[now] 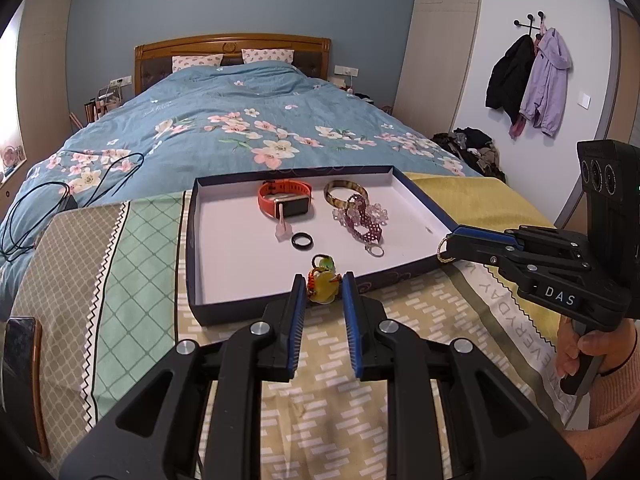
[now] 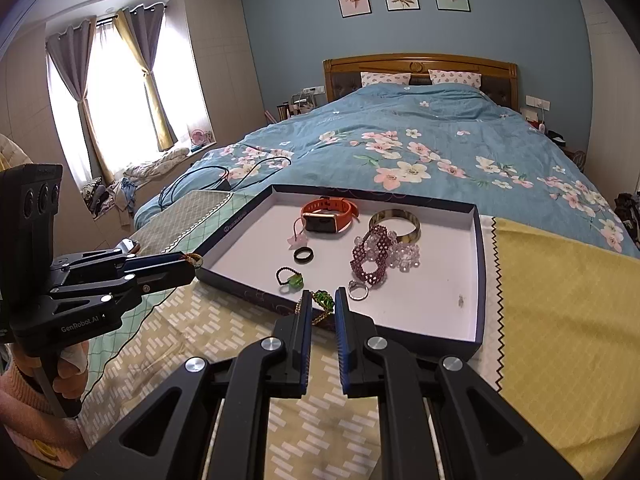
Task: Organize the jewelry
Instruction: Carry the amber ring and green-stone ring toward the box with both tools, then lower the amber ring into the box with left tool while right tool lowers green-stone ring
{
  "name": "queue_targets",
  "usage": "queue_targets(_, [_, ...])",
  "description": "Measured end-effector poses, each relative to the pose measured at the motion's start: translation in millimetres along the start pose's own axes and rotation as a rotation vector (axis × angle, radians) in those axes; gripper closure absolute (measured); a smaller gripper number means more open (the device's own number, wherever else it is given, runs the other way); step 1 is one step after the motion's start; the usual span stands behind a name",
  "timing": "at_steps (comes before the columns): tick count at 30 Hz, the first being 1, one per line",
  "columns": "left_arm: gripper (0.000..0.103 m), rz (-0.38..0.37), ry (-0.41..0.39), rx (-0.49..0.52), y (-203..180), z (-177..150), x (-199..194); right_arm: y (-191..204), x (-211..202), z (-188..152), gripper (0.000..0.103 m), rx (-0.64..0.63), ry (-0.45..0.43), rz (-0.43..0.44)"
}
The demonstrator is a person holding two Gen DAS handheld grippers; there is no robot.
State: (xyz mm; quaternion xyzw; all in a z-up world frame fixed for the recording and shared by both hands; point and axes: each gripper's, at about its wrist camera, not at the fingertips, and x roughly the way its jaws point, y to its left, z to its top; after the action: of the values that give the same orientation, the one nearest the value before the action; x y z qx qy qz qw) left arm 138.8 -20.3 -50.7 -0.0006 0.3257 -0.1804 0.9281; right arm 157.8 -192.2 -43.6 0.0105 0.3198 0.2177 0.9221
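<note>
A shallow dark-blue cardboard tray with a white floor (image 1: 224, 240) fills mid-frame on the bed. At lower centre, the left gripper (image 1: 323, 286) pinches a yellow pendant on orange cord (image 1: 322, 290); the right gripper (image 2: 322, 300) clamps a green-beaded gold chain (image 2: 323, 302).

Bed (image 1: 224, 100) under floral quilt (image 1: 248, 128); patterned cloth (image 1: 132, 240) at its foot; box lid (image 1: 192, 248), phone (image 1: 22, 364) atop
</note>
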Motion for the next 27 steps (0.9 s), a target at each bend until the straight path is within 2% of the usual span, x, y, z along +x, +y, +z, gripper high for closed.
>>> queue_targets(27, [0.084,0.004,-0.02,0.006,3,16,5,-6,10,11,0.093,-0.018,-0.004,-0.019])
